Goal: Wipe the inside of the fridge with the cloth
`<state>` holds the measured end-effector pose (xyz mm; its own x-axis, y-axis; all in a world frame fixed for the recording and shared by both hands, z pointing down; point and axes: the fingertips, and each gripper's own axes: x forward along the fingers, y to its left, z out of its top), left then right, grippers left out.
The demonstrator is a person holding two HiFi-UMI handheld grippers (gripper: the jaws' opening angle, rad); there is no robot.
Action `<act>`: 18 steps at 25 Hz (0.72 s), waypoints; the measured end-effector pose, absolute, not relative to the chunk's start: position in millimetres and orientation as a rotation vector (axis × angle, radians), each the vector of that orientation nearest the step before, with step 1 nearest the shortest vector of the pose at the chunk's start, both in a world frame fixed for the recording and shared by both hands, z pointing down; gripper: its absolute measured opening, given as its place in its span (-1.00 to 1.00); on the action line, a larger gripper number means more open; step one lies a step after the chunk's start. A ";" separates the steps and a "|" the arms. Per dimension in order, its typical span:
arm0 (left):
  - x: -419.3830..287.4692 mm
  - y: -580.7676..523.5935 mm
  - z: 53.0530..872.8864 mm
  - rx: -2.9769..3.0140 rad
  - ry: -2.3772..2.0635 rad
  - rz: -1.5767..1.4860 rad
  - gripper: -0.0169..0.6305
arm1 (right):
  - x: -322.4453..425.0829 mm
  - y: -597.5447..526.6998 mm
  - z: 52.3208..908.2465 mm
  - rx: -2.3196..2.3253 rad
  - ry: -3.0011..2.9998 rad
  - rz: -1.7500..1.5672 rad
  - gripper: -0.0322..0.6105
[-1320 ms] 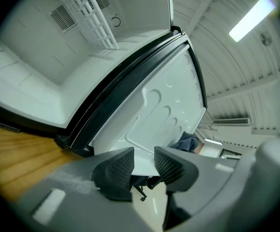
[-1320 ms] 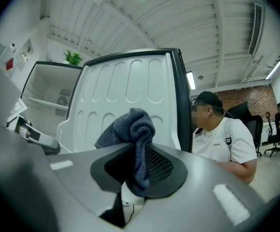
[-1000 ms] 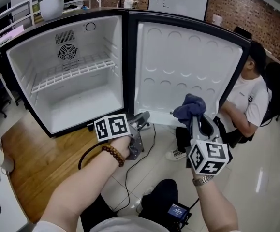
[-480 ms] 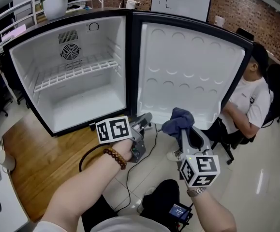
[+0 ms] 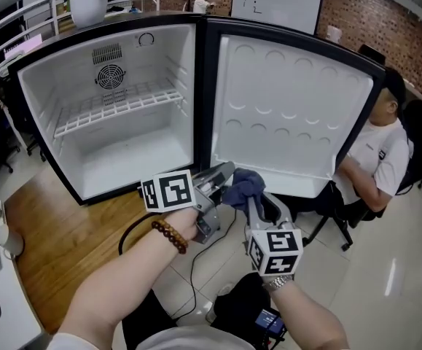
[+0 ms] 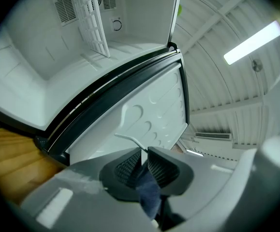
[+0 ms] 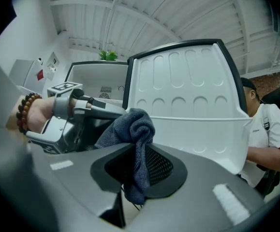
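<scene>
Head view: fridge (image 5: 123,159), small, black-framed, white inside, standing open on a wooden strip of floor (image 5: 50,246) beside pale tiles. Door (image 5: 291,108) swung wide to the right, inner liner with moulded arches facing out. Wire shelf (image 5: 116,104) across the middle of the cavity; round fan vent (image 5: 111,76) on the back wall; cavity floor bare. Cloth (image 5: 243,184), dark blue, bunched, held in the air in front of the door's lower edge, outside the cavity. Right claw (image 5: 254,201): clamped on the cloth, which rises in a wad above the jaws and hangs in a tail below them. Left claw (image 5: 221,172): tip at the cloth's left side, jaws just closing. Left gripper view: left claw (image 6: 143,153) nearly together, a thin fold of cloth (image 6: 148,192) pinched between the pads. Right gripper view: right claw (image 7: 139,151) gripping the cloth (image 7: 132,124), the left claw (image 7: 96,112) touching the wad's left edge. Bead bracelet (image 5: 170,235) on the left wrist. Black cable (image 5: 134,228) along the floor by the fridge's front edge. Potted plant (image 5: 90,2) on top of the fridge. Seated person (image 5: 374,159) in a white shirt behind the door's right edge.
</scene>
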<state>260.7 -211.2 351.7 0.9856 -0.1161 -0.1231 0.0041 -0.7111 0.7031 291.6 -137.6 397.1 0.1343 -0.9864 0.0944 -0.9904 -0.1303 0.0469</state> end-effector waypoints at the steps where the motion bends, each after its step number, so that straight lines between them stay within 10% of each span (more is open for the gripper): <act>1: 261.2 -212.6 349.8 2.352 -0.080 -0.201 -0.80 | 290.2 -148.0 399.8 2.284 -2.006 0.079 -0.71; 18: 264.2 -217.6 341.4 2.349 -0.106 -0.126 -0.82 | 307.9 -234.4 418.0 2.309 -1.888 0.234 -0.71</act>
<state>264.2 -217.6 341.4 0.9917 -0.1144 -0.0590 -0.0388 -0.7029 0.7102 307.9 -234.4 418.0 0.1961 -0.9569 0.2141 -0.9802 -0.1971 0.0169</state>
